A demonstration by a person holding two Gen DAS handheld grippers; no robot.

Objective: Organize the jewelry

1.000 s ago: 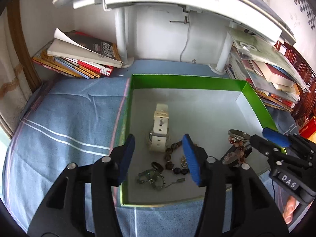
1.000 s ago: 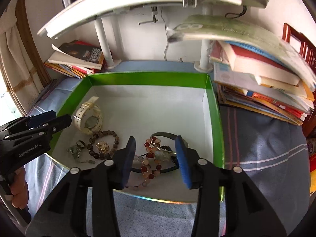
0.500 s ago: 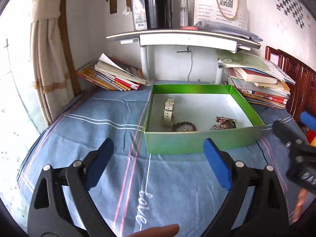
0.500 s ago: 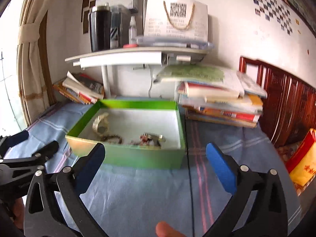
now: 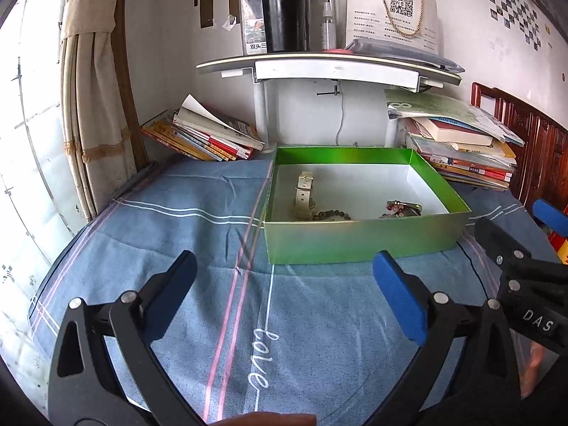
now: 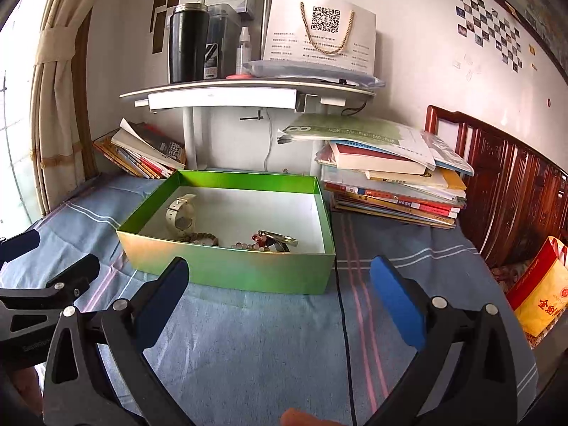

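Glossy green card box [image 6: 248,269], matt blue woven cloth [image 6: 248,348] — dark polished wood headboard [image 6: 514,191]

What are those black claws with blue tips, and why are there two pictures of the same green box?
The claws are grabbing tools. A person holds one in each hand, and each tool carries a small camera that looks out along its two fingers. That gives two pictures: one from the left gripper, one from the right gripper. Each picture also catches the other tool at its edge.

Both tools are open and hold nothing. They hang above a blue tablecloth in front of the green box.

Inside the box lie a cream watch, a dark bead bracelet, a red bead bracelet and a metal bangle.

Books are piled beside the box, and a black flask stands on the shelf above.
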